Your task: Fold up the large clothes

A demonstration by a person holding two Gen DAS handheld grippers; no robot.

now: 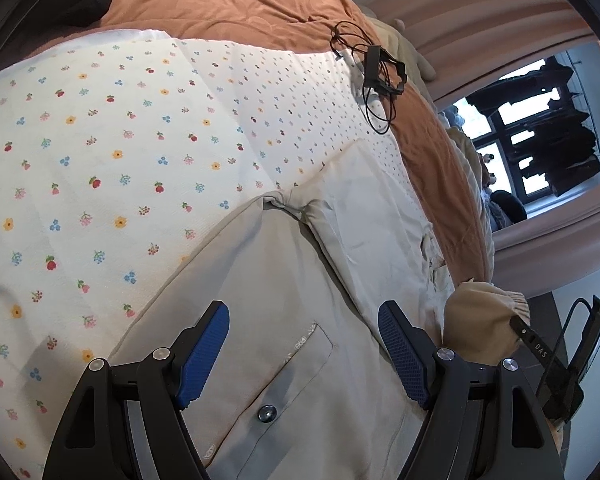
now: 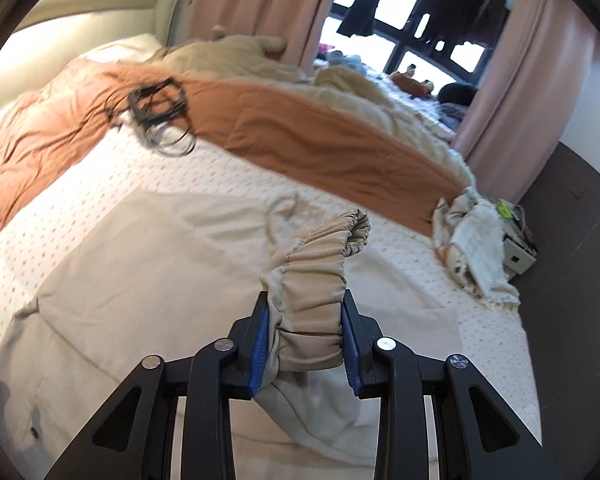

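Note:
A pale beige jacket (image 1: 292, 264) lies spread on the flowered bedsheet (image 1: 100, 152). Its flap pocket (image 1: 292, 372) with a metal snap (image 1: 266, 413) sits just below my left gripper (image 1: 304, 312). That gripper hovers open over the jacket, nothing between its blue pads (image 1: 204, 356). In the right wrist view my right gripper (image 2: 305, 300) is shut on the jacket's gathered elastic cuff (image 2: 316, 276), and the sleeve is lifted off the jacket body (image 2: 140, 264). The same cuff (image 1: 480, 320) shows at the right of the left wrist view.
An orange quilt (image 2: 300, 136) covers the far part of the bed, with a tangle of black cable (image 2: 156, 112) on it. Crumpled cream cloths (image 2: 472, 248) hang at the bed's right edge, over the dark floor (image 2: 572, 280). Pink curtains (image 2: 260, 8) frame a window.

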